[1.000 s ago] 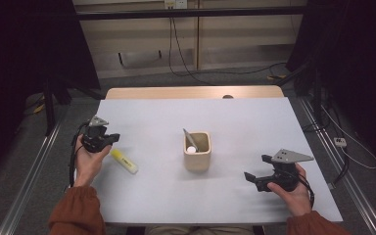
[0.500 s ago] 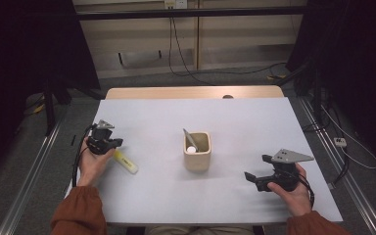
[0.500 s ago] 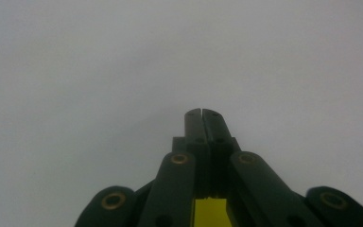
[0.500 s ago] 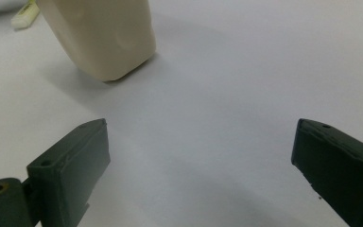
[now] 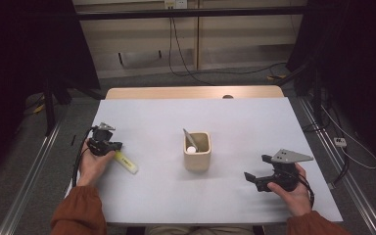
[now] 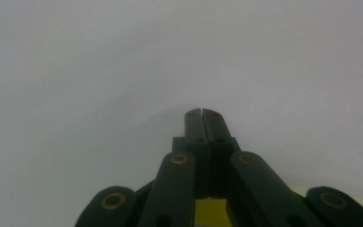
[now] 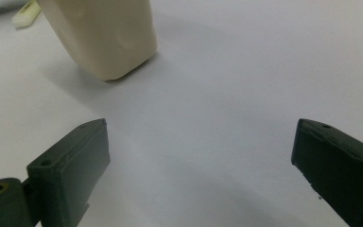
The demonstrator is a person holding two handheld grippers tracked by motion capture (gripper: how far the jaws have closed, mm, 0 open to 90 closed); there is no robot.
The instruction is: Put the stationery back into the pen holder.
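Observation:
A yellow highlighter [image 5: 126, 162] lies flat on the white table [image 5: 235, 122], left of centre. My left gripper [image 5: 113, 146] is at its far-left end, and its jaws are shut with nothing between the tips. In the left gripper view the shut gripper [image 6: 202, 113] points at bare table, and a strip of the yellow highlighter [image 6: 210, 207] shows beneath the jaw bases. A cream square cup [image 5: 197, 151] stands mid-table with a grey pen [image 5: 188, 137] leaning in it. My right gripper [image 5: 255, 167] is open near the front right, aimed toward the cup [image 7: 104, 33], some way short of it.
A wooden strip [image 5: 191, 92] runs along the table's far edge. Metal rails [image 5: 34, 186] flank the table, and cables lie on the floor behind it. Bare tabletop lies between the cup and each gripper.
My left gripper has shifted slightly toward the person and closer over the highlighter's end. The right gripper, cup and highlighter have stayed put.

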